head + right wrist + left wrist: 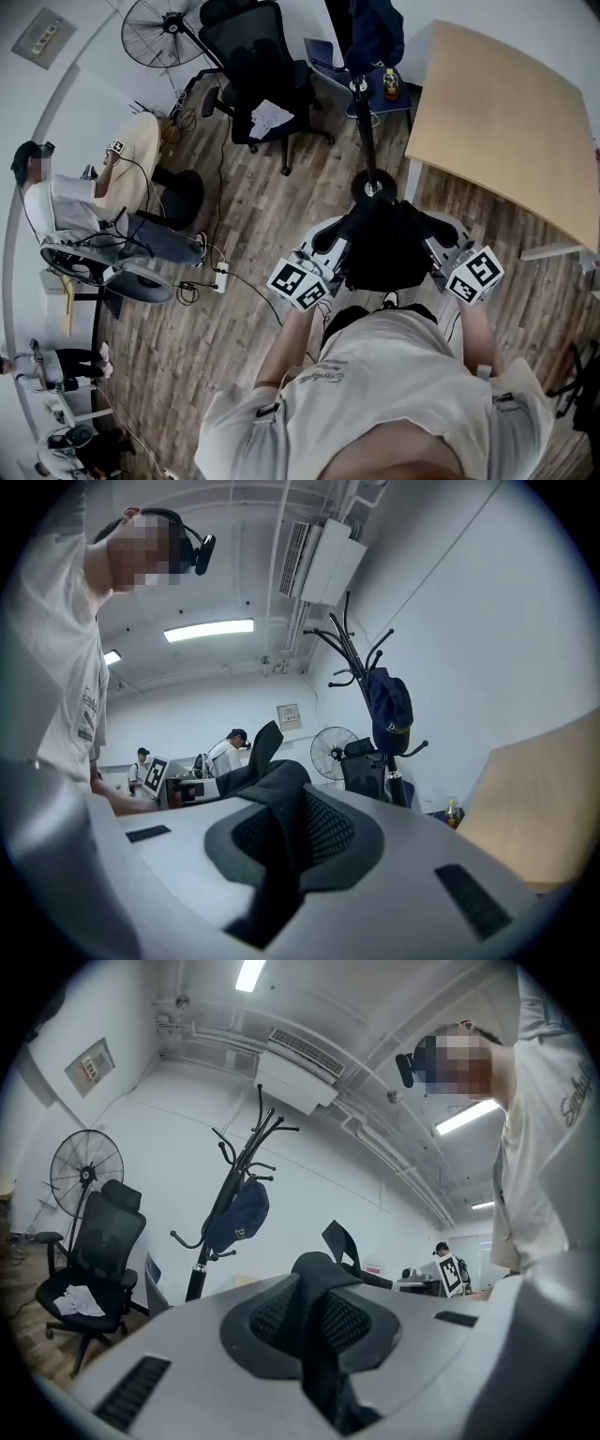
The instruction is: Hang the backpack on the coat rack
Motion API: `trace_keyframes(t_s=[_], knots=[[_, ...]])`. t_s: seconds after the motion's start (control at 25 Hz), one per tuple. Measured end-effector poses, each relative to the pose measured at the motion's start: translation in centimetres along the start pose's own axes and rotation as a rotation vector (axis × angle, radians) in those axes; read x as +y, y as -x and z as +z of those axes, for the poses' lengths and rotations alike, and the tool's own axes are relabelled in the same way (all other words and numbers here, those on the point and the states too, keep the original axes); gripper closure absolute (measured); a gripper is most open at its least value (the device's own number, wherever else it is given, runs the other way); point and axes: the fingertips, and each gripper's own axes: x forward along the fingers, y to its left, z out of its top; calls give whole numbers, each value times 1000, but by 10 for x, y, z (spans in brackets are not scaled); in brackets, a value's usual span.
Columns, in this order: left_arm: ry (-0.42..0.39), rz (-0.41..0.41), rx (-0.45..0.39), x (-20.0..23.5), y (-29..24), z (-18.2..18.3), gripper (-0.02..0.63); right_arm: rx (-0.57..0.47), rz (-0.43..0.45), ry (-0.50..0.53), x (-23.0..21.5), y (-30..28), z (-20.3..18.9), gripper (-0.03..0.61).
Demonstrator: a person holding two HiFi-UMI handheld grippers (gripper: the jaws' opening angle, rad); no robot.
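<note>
In the head view a black backpack (380, 246) hangs low in front of me, held between both grippers. My left gripper (323, 255) is shut on a black strap (317, 1283) on the pack's left side. My right gripper (439, 253) is shut on a black strap (272, 803) on its right side. The black coat rack (366, 122) stands just beyond the backpack, its round base (373, 187) on the floor. A dark blue bag (239, 1215) hangs from one of its hooks, and the right gripper view shows the same dark blue bag (389, 710) too.
A black office chair (258, 80) and a floor fan (159, 33) stand left of the rack. A wooden table (506, 122) fills the right. A bottle (390, 84) sits behind the rack. A seated person (66, 206) and a power strip (222, 277) are at left.
</note>
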Motion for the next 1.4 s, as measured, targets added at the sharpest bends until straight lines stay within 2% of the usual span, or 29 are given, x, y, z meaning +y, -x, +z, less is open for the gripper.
trace_keyframes(t_s=[0.24, 0.52, 0.68, 1.2, 1.4], knots=[[-1, 16, 10, 24, -26, 13, 572, -2, -14, 9, -27, -24, 11, 552], [-3, -9, 27, 61, -44, 20, 572, 3, -51, -2, -50, -58, 10, 552], [7, -48, 55, 82, -56, 19, 572, 8, -90, -40, -64, -74, 4, 552], [-4, -167, 97, 166, -109, 19, 572, 20, -211, -17, -126, -140, -8, 552], [16, -197, 117, 200, -136, 22, 572, 36, -242, -9, -154, -166, -7, 551]])
